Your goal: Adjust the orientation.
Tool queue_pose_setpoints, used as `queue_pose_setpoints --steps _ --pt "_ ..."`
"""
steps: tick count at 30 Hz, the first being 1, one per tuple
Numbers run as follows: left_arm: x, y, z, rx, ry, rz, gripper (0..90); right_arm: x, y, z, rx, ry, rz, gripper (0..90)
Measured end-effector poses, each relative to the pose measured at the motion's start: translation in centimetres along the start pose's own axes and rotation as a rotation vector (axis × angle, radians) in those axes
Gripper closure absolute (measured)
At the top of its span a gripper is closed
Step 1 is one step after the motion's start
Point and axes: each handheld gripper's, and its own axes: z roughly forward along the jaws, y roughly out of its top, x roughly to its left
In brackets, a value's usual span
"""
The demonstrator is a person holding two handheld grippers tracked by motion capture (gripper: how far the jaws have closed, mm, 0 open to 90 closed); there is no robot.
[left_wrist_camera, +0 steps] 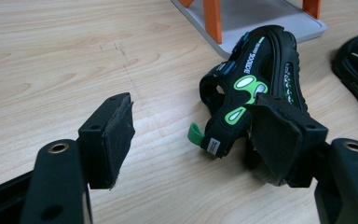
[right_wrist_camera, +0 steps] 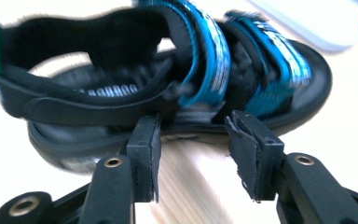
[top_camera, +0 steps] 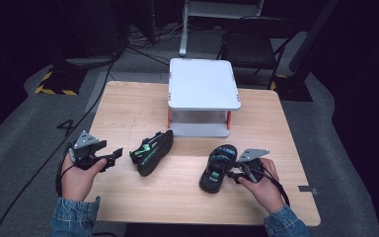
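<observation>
1. The left hand-held gripper (top_camera: 117, 157) is hovering with jaws apart just beside the green-marked sandal (top_camera: 152, 152), which is lying on its side on the table (top_camera: 128, 106).
2. The right hand-held gripper (top_camera: 231, 174), jaws parted and gripping nothing, is sitting against the blue-strapped sandal (top_camera: 217, 168) near the white stand (top_camera: 203, 84).

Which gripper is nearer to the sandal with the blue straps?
Right. The right gripper is right beside the blue-strapped sandal, its open jaws at the sole's edge. The left gripper is across the table, near the other sandal.
</observation>
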Motion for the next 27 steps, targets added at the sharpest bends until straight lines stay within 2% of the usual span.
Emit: queue_pose_setpoints --steps 3,7,8,9,10,12,15,19,21,22,25,26,27 --pt "0.1 0.0 0.1 -0.002 -0.001 -0.010 30.7 0.0 -0.1 0.1 0.009 -0.004 -0.003 51.4" --pt "0.2 -0.1 0.0 -0.007 0.003 -0.016 30.7 0.0 0.2 -1.0 0.012 0.012 0.017 46.2" --pt "0.3 -0.2 -0.1 -0.010 0.007 -0.019 30.7 0.0 0.6 -1.9 -0.011 0.027 0.023 44.4" --pt "0.3 -0.2 -0.1 -0.010 0.007 -0.019 30.7 0.0 0.6 -1.9 -0.011 0.027 0.023 44.4" --pt "0.3 -0.2 -0.2 -0.011 0.007 -0.021 30.7 0.2 1.1 -2.5 -0.059 0.028 0.045 39.4" --pt "0.3 -0.6 -0.4 -0.006 0.011 -0.025 30.8 0.3 1.6 -2.6 -0.096 0.024 0.056 37.5" --pt "0.2 -0.9 -0.6 -0.001 0.015 -0.025 30.8 0.4 2.2 -2.2 -0.108 0.020 0.061 38.0" --pt "0.2 -1.6 -1.3 0.004 0.029 -0.033 30.7 0.7 3.2 -0.1 -0.040 -0.001 0.033 46.4" --pt "0.2 -1.9 -1.6 0.005 0.035 -0.037 30.7 0.7 3.5 0.8 -0.017 0.001 0.016 58.2" --pt "0.2 -2.1 -1.8 0.007 0.039 -0.037 30.7 0.6 4.0 0.9 -0.042 0.011 -0.011 63.3" --pt "0.3 -2.6 -2.1 0.008 0.047 -0.048 30.7 0.6 4.4 0.7 -0.060 0.016 -0.038 66.1" --pt "0.3 -2.8 -2.3 0.012 0.051 -0.050 30.7 0.6 4.9 0.7 -0.084 0.043 -0.068 66.8" --pt "0.3 -2.9 -2.4 0.013 0.055 -0.050 30.7 0.6 4.9 0.7 -0.084 0.043 -0.068 66.8"
